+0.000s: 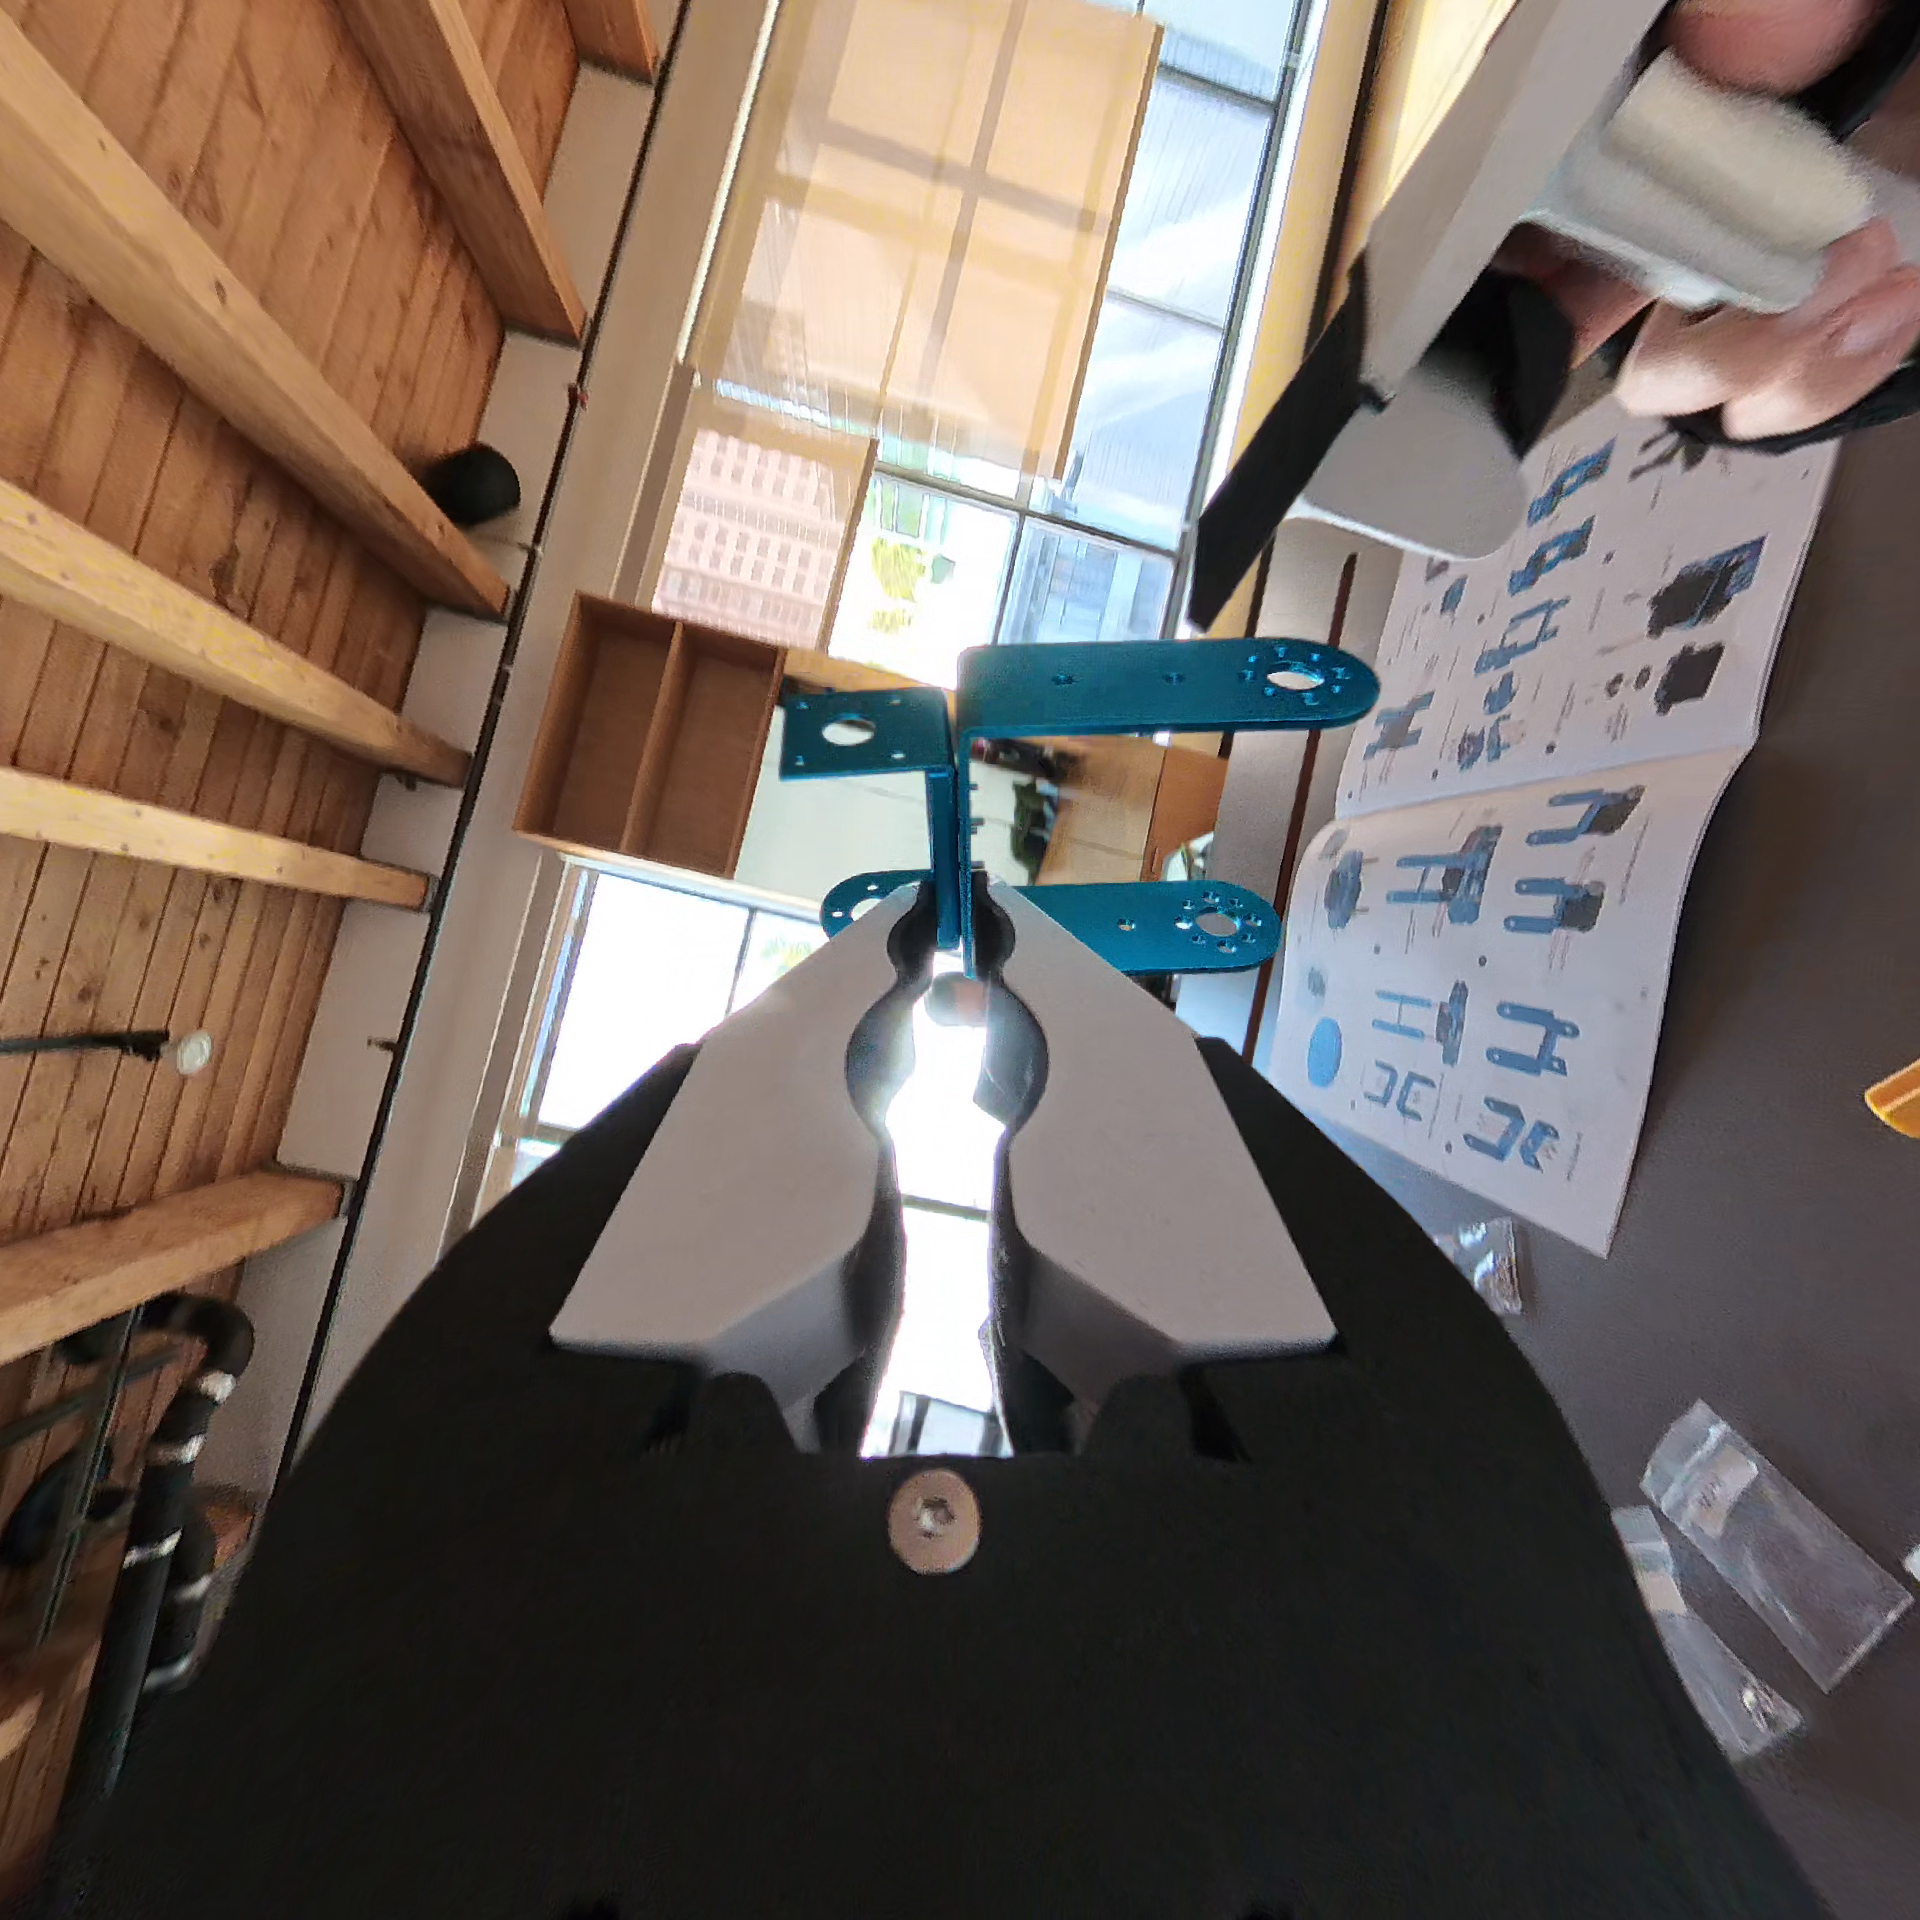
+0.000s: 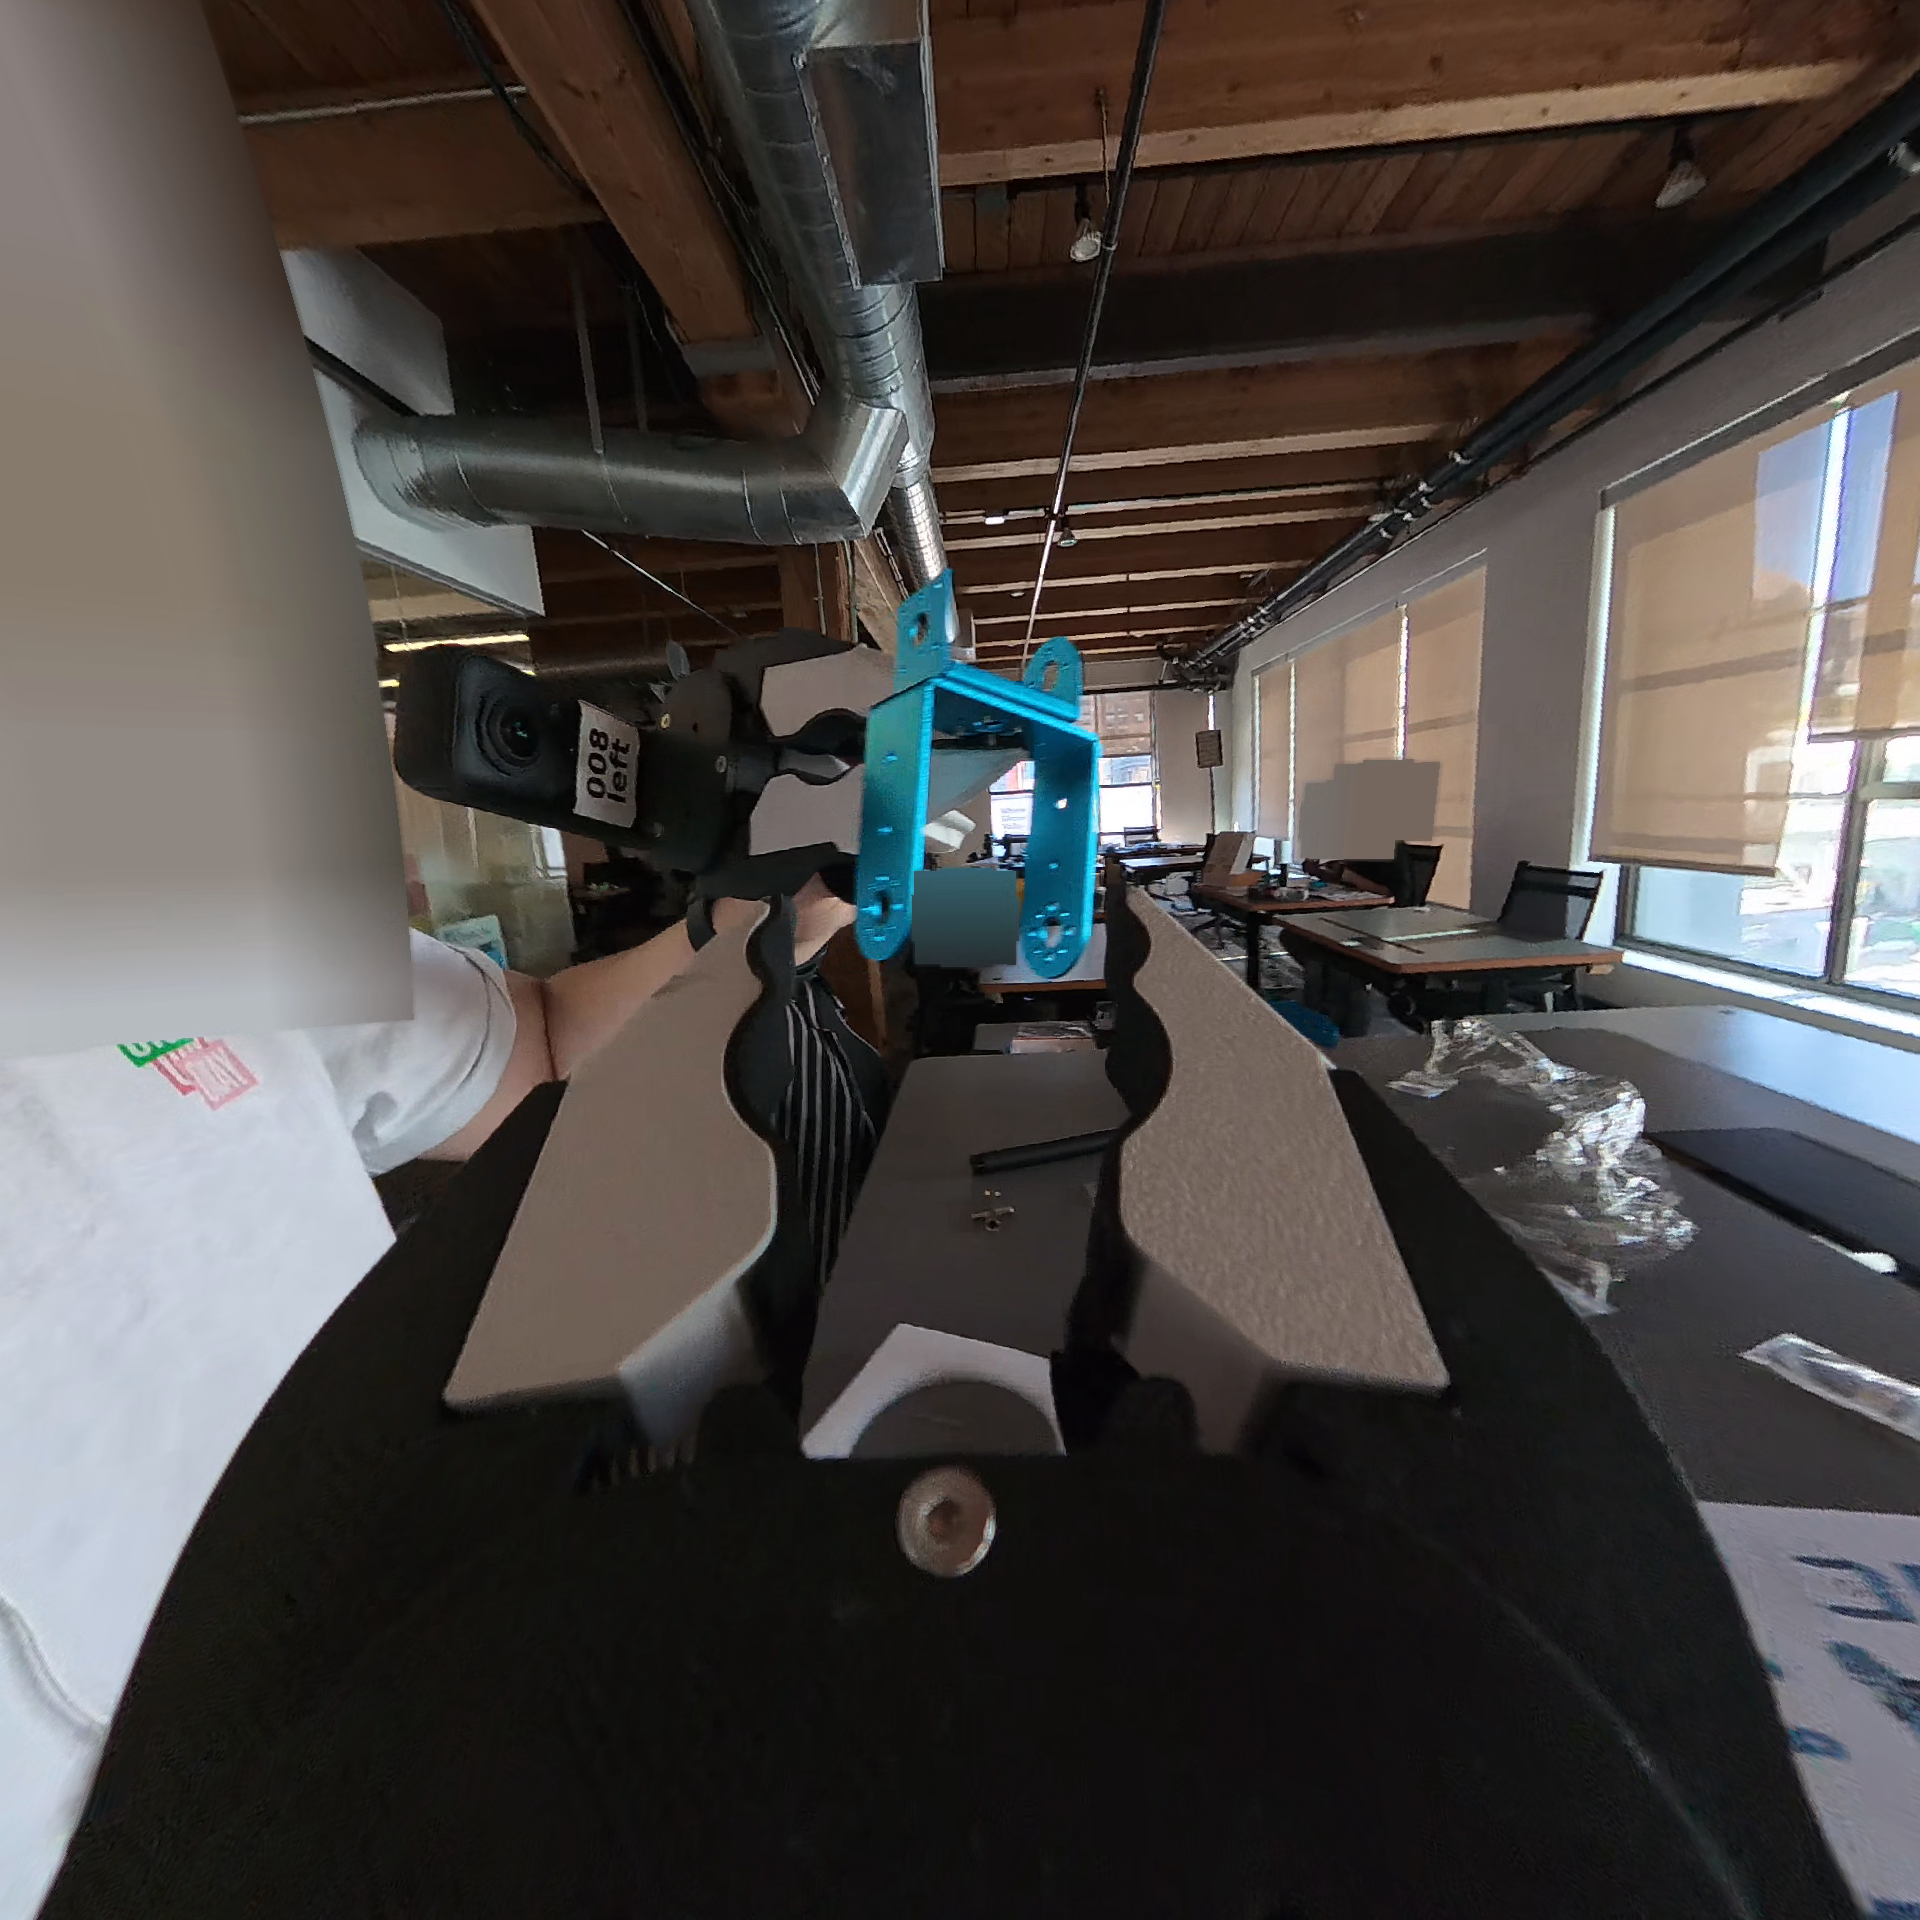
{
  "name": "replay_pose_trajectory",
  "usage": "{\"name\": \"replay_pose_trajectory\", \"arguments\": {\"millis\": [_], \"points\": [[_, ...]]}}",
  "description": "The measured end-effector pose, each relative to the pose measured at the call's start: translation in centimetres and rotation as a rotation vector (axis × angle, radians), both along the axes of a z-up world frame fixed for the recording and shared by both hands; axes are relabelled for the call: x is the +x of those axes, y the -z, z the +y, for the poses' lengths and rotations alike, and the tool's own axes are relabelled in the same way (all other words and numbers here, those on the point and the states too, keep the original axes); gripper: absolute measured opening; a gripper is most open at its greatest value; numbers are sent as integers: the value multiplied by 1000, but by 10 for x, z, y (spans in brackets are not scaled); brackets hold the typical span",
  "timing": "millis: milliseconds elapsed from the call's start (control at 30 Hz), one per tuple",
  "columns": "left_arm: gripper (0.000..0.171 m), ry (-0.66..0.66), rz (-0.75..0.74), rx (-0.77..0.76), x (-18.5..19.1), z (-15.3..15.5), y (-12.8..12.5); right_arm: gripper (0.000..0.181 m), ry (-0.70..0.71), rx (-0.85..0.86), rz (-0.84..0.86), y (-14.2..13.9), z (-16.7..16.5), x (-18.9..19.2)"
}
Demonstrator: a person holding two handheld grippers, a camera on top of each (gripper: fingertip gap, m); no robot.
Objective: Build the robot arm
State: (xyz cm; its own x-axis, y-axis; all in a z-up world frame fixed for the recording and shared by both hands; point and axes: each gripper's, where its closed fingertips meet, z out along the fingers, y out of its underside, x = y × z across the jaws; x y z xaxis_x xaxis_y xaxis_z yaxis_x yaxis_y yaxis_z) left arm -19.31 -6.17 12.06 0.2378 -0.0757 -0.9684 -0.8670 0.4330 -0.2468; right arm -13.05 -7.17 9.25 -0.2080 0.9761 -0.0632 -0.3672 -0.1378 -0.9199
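Holding entry, both wrist views.

Left gripper (image 1: pixel 961 914): jaws pressed in on the blue bracket assembly (image 1: pixel 1122 691), pinching the thin flat web where two U-shaped pieces sit back to back. The grip is at the fingertips only; daylight shows through the gap farther back along the fingers. The assembly is held in the air, clear of the table (image 1: pixel 1818 1091). In the left wrist view its longer arms run out toward 3 o'clock and a shorter square-holed plate toward 9 o'clock.

Right gripper (image 2: pixel 940 904): jaws spread wide, nothing between them. In the right wrist view the blue assembly hangs at 12 o'clock beyond the fingertips, its two round-ended arms pointing down toward the gap. No contact is visible. In the left wrist view this gripper sits at 1 o'clock, a hand (image 1: pixel 1766 343) around its handle, and its dark tip is just beside the upper long arm of the assembly. I cannot tell whether it touches.

Surroundings:
- Open instruction booklet (image 1: pixel 1507 935) flat on the table at 3 o'clock in the left wrist view.
- Clear plastic bags (image 1: pixel 1766 1558) at 4 o'clock.
- Right wrist view: small black rod (image 2: pixel 1039 1151) and loose small hardware (image 2: pixel 987 1221) on the surface between the spread fingers.
- Crumpled clear wrapping (image 2: pixel 1558 1143) at 3 o'clock.
- Camera (image 2: pixel 488 743) on the left gripper at 10 o'clock.
- Person's white shirt (image 2: pixel 156 1351) at 8 o'clock.
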Motion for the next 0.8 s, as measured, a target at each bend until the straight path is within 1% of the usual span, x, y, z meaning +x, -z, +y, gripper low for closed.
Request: {"name": "replay_pose_trajectory", "arguments": {"millis": [100,233,367,467,600,800], "points": [[5,-87,6,-6,-15,6,1,59,-1,-32,-6,6,-5,-13],[5,-173,23,-32,-28,13,1,59,52,-15,-28,8,-4,-32],[5,-263,60,-73,-43,19,9,59,45,-51,-35,7,-3,-48],[5,-309,83,-79,-55,17,16,60,28,-77,-31,9,-2,-57],[5,-363,81,-118,-72,9,39,60,9,-110,-46,21,-7,-70],[4,-480,116,-145,-112,-6,78,60,-20,-163,-120,57,-20,-98]]}}
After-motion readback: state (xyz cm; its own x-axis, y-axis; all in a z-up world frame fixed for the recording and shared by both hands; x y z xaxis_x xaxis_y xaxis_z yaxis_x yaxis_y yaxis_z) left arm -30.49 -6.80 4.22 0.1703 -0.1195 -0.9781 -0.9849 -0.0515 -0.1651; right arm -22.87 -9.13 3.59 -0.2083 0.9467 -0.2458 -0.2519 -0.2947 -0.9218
